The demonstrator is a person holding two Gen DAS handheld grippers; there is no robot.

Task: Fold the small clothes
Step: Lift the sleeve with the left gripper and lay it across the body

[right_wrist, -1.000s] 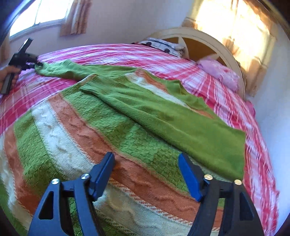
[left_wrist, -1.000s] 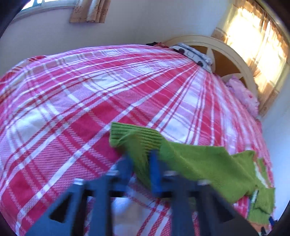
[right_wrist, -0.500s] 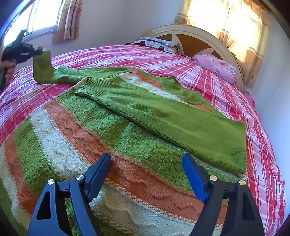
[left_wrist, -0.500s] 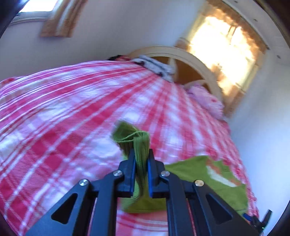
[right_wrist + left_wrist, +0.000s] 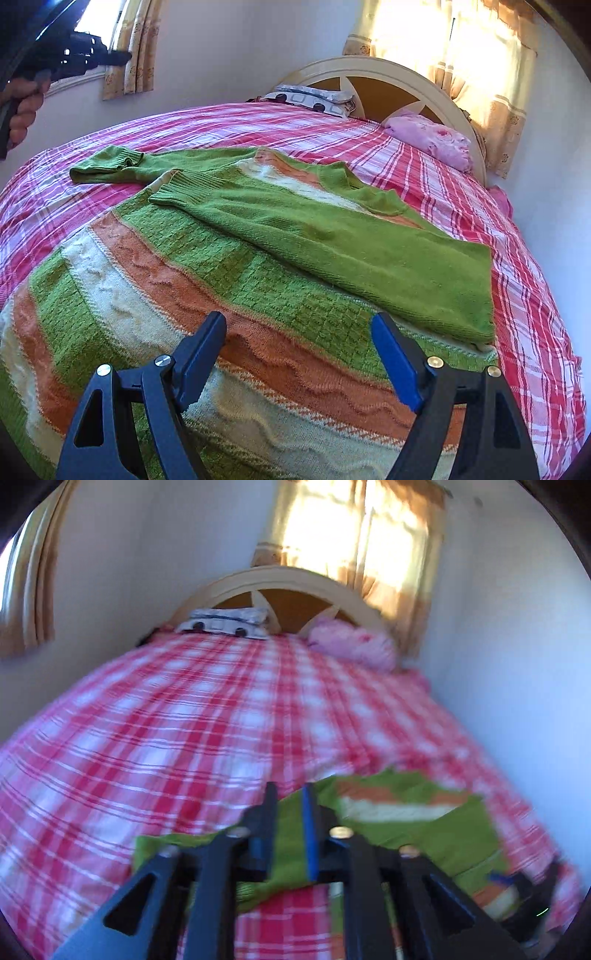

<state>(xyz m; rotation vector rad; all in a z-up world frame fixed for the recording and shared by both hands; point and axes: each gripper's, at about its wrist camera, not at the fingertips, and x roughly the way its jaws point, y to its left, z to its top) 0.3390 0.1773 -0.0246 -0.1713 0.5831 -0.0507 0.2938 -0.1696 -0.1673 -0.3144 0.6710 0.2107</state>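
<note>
The sweater (image 5: 280,266) lies flat on the bed (image 5: 461,184), body near, one sleeve (image 5: 332,240) already folded across the chest and the other sleeve (image 5: 110,166) lying out to the far left with its cuff doubled over. The left claw (image 5: 290,834) is opening, nothing pressed between its pads – green knit shows only behind them; in the right view it hangs high at far left, clear of the cloth. The right claw (image 5: 299,358) hovers wide open over the hem, holding nothing.

The left sleeve looks only part-folded, so I'd judge the step unfinished: regrasp at the cuff, carry it across over the first sleeve, lay it flat – no bunching. The right claw could pin the body meanwhile.

No containers are in view.
</note>
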